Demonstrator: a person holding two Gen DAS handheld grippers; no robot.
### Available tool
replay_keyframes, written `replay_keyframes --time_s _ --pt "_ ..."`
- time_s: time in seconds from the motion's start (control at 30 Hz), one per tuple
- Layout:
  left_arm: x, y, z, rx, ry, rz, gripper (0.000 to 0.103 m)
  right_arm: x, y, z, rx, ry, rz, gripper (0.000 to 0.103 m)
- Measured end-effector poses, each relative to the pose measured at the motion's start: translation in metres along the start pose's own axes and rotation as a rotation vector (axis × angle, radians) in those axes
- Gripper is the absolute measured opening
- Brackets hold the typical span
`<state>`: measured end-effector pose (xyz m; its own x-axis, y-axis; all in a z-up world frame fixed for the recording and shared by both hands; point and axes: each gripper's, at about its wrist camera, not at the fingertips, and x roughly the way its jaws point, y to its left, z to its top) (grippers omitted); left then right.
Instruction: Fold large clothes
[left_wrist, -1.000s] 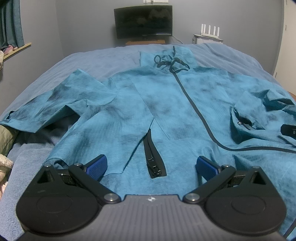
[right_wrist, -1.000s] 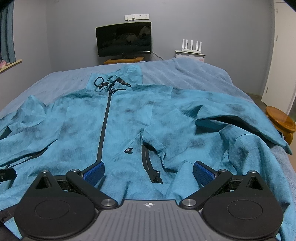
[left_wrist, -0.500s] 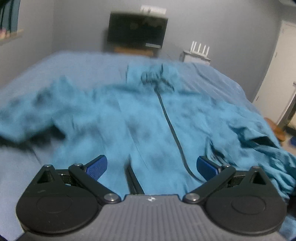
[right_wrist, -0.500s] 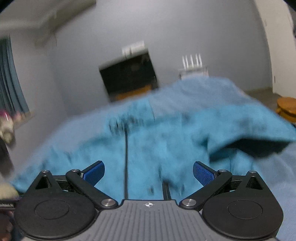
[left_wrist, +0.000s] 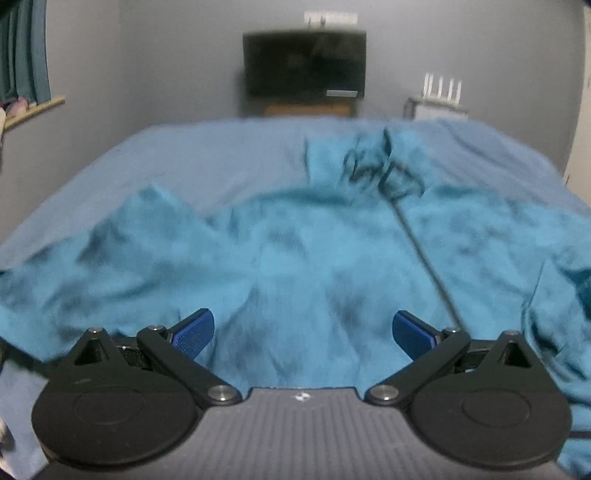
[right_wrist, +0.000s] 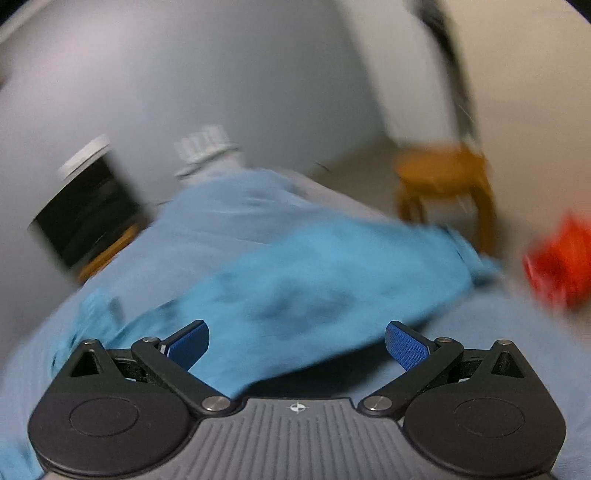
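Right claw (right_wrist: 297, 341) swung right toward sleeve | left claw (left_wrist: 303, 328) shifted left | both wide, empty | teal zip-front fabric jacket (left_wrist: 332, 258) unfolded, sleeve fold likely next

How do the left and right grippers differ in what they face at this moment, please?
The left gripper faces the jacket front and zipper, level; the right gripper faces a sleeve near the bed edge, its view tilted and more blurred. Both are open, holding nothing.
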<state>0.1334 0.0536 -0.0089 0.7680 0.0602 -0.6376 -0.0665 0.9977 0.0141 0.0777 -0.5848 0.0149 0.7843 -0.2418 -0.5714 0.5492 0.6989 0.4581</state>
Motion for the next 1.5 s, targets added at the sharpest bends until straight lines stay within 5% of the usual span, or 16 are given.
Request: replay_keyframes --time_s 0.13,0.2,0.43,0.6,0.7,0.87,1.1,1.3,1.5 --pt "0.033 -0.004 -0.017 0.008 0.091 0.015 0.103 0.043 -0.058 0.001 0.216 0.029 -0.087 0.098" --pt "0.044 -0.002 -0.021 -0.023 0.124 0.0 0.103 0.068 -0.074 -0.009 0.291 0.034 -0.1 0.084" --pt "0.061 -0.001 -0.026 -0.069 0.182 -0.023 0.103 0.123 -0.108 -0.026 0.527 0.004 -0.019 0.068" --pt "0.068 -0.008 -0.024 -0.058 0.203 -0.03 0.103 0.142 -0.121 -0.01 0.525 -0.092 -0.047 0.02" --pt "0.068 -0.008 -0.023 -0.057 0.202 -0.03 0.103 0.142 -0.118 0.003 0.486 -0.135 -0.074 0.006" --pt "0.067 -0.009 -0.023 -0.058 0.195 -0.037 0.103 0.116 -0.038 0.036 0.199 -0.273 -0.051 0.003" --pt "0.062 -0.004 -0.023 -0.076 0.171 -0.06 0.103 0.052 0.154 0.032 -0.302 -0.408 0.288 0.003" --pt "0.058 0.002 -0.024 -0.102 0.152 -0.079 0.103 0.019 0.304 -0.06 -0.689 -0.326 0.582 0.003" --pt "0.06 0.011 -0.027 -0.141 0.162 -0.102 0.103 0.032 0.376 -0.204 -0.938 -0.032 0.679 0.009"
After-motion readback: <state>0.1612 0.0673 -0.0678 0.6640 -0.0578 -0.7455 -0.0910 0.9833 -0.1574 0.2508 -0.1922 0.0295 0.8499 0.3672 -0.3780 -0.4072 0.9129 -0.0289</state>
